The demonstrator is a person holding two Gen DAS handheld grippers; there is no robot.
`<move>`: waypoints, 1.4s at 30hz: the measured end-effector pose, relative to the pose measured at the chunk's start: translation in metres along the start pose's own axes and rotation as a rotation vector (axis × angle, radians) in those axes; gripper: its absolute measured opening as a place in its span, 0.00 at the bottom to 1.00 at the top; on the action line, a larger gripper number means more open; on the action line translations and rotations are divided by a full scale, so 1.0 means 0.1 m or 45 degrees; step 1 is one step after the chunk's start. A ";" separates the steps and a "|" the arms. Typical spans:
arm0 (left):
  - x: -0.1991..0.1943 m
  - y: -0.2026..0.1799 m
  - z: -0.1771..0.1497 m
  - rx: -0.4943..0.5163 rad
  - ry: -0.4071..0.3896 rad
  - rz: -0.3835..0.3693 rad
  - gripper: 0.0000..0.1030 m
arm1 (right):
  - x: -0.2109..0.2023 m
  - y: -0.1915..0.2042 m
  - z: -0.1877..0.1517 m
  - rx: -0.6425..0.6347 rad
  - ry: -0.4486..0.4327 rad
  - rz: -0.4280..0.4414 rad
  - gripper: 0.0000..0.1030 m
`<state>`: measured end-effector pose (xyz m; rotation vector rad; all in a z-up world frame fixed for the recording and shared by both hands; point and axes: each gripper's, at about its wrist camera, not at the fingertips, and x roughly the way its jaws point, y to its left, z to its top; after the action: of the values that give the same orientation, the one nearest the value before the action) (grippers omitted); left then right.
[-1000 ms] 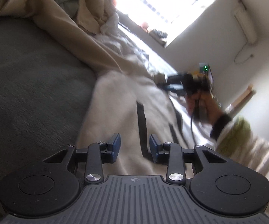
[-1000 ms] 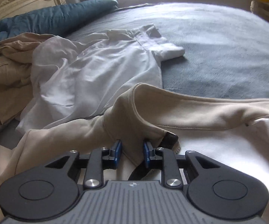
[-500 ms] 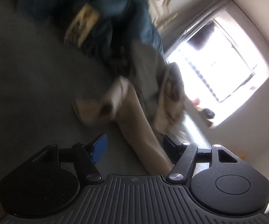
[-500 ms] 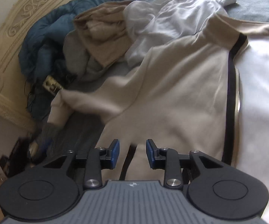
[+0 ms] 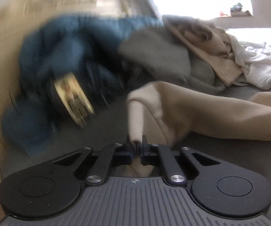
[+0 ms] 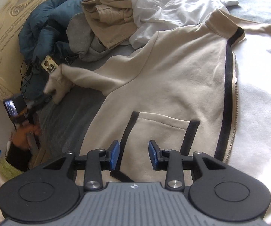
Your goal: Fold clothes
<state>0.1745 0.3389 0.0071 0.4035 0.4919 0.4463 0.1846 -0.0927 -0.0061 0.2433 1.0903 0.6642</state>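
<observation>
A cream zip jacket (image 6: 173,79) with black trim lies spread on the grey bed, its pocket (image 6: 159,128) nearest me. My right gripper (image 6: 133,155) is open and empty just above the pocket. My left gripper (image 5: 137,146) is shut on the cuff of the jacket's sleeve (image 5: 201,116), which stretches away to the right. In the right wrist view the left gripper (image 6: 47,96) holds that cuff (image 6: 57,86) at the far left of the bed.
A pile of clothes lies at the head of the bed: tan trousers (image 6: 109,17), a white shirt (image 6: 173,9), a grey garment (image 6: 80,32) and a blue duvet (image 6: 47,22). A small card (image 6: 49,66) and cables lie by the carved headboard (image 6: 7,18).
My left gripper has swung to the sleeve's end and shut on the cuff. My right gripper let go of the collar, opened, and moved back over the pocket.
</observation>
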 end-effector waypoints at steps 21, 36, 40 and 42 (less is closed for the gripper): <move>0.16 1.72 -0.81 -0.720 0.252 -0.430 0.02 | 0.08 -0.28 -0.08 0.052 0.028 -0.021 0.37; 0.36 2.05 -1.32 -1.297 0.356 -0.648 0.51 | 0.06 0.42 -0.12 -0.383 -0.087 0.063 0.40; 0.50 1.99 -1.29 -1.353 0.376 -0.702 0.55 | 0.24 0.88 -0.12 -0.605 -0.095 0.100 0.40; 0.57 1.93 -1.25 -1.367 0.391 -0.726 0.56 | 0.31 1.02 -0.15 -0.651 -0.087 0.115 0.40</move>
<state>0.0940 0.5598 -0.0235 -0.8381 0.5650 0.1630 0.1423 0.0039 0.0149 -0.1258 0.8147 0.9838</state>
